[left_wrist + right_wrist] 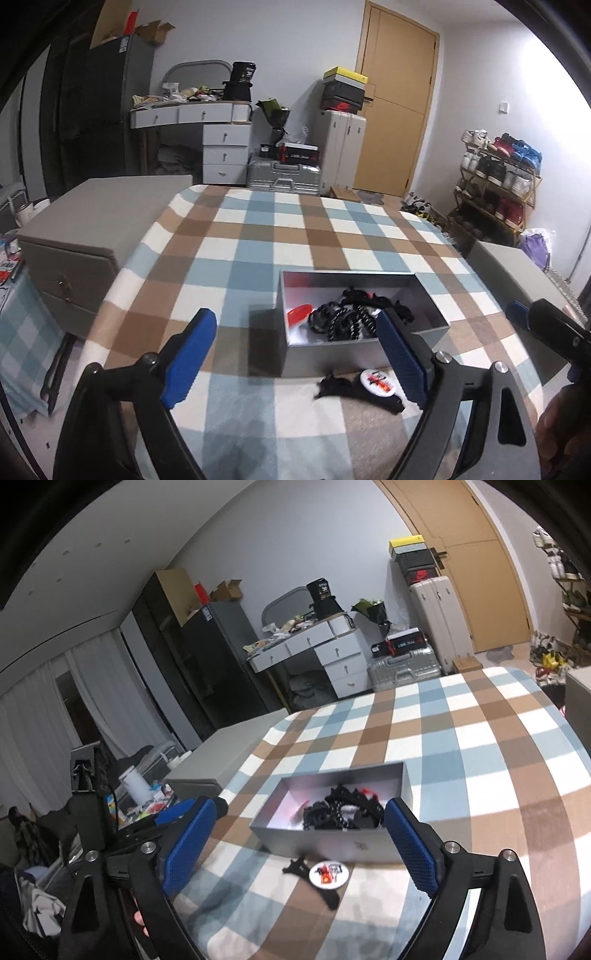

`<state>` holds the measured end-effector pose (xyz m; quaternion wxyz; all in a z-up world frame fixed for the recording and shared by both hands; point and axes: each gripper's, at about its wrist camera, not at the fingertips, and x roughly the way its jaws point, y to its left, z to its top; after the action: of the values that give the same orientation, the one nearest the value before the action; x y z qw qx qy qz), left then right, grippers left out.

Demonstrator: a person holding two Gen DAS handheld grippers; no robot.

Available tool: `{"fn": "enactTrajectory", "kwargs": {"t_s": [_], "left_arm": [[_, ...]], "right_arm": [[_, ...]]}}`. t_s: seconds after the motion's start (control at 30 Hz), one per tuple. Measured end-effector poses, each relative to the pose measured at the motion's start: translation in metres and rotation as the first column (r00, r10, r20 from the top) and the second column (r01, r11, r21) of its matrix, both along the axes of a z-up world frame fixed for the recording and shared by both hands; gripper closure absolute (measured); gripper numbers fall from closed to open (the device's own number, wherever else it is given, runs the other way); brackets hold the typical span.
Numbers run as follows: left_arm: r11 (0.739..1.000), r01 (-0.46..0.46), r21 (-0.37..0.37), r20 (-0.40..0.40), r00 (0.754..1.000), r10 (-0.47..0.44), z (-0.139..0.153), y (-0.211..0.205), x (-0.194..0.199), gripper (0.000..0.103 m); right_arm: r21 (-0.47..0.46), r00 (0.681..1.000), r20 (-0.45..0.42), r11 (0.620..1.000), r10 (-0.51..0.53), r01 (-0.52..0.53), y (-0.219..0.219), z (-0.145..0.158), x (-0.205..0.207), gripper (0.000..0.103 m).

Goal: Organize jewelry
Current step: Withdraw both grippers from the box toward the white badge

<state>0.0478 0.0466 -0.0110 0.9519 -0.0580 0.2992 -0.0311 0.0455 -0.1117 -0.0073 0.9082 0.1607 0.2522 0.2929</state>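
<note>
A grey open box (291,354) sits on the plaid cloth and holds black beaded jewelry (343,321) and a red piece (299,314). It also shows in the right wrist view (332,843) with the black jewelry (332,812) inside. In front of the box lies a round white badge (377,382) on a black strap (336,386); the right wrist view shows the badge (328,873) and strap (328,897) too. My left gripper (295,363) is open and empty, above the cloth near the box's front. My right gripper (301,847) is open and empty, just before the badge.
The plaid table (258,236) has a grey cabinet (85,236) at its left and another grey unit (517,269) at its right. A white dresser (221,144), suitcases (284,177), a door and a shoe rack (498,184) stand behind.
</note>
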Motion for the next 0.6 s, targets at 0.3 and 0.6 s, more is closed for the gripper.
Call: {"fn": "enactTrajectory", "kwargs": {"t_s": [0.3, 0.6], "left_arm": [[1.000, 0.015, -0.016, -0.051, 0.999, -0.016, -0.027, 0.002, -0.020, 0.013], [1.000, -0.013, -0.024, -0.122, 0.992, 0.010, -0.053, 0.014, -0.031, 0.013]], "right_arm": [[-0.012, 0.990, -0.136, 1.000, 0.020, -0.022, 0.013, -0.046, -0.004, 0.009], [-0.074, 0.961, -0.276, 0.997, 0.004, -0.025, 0.031, -0.083, 0.021, 0.016]]}}
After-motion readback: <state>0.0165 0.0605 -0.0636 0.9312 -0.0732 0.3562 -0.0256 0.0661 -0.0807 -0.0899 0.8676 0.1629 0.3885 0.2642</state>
